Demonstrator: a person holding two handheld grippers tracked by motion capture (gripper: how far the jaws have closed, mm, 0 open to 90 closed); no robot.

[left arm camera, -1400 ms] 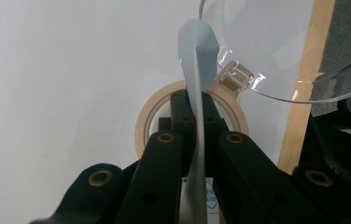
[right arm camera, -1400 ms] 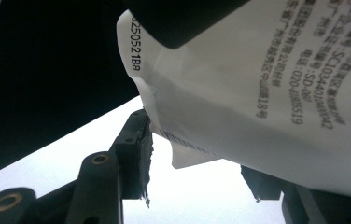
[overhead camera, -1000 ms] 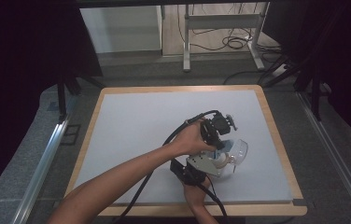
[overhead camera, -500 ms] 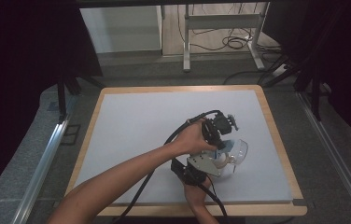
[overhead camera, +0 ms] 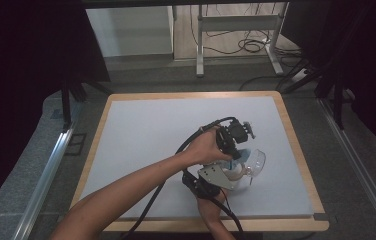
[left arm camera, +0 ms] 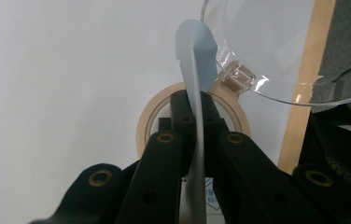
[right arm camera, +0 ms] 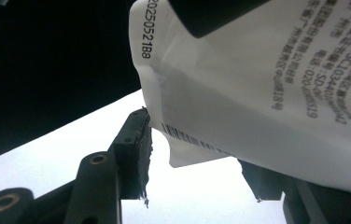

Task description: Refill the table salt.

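Low in the right gripper view, the right gripper (right arm camera: 197, 158) stood with its black jaws apart, and the lower corner of a white printed packet (right arm camera: 267, 102) hung between them without either pad pressing it, so the packet was not held from that side; I judged the gripper waited there to take or steady the bottom edge. Near the bottom centre of the high view that gripper pointed up from below, its grey plate just under the work. Just above it, the left gripper (overhead camera: 233, 150) came in from the lower left on a bare forearm and hung over the packet. Its own view showed the jaws clenched on the packet's pale blue sealed edge (left arm camera: 196, 88), gripped edge-on so the packet dangled beneath. Beneath the jaws a roll of beige tape (left arm camera: 148, 116) lay flat on the white tabletop (left arm camera: 61, 93). At the upper right of that view a clear plastic bowl (left arm camera: 276, 51) sat close, tilted, probably placed to catch whatever the packet held. Farther off, the tabletop's wooden rim (overhead camera: 191, 95) ran across the upper frame.
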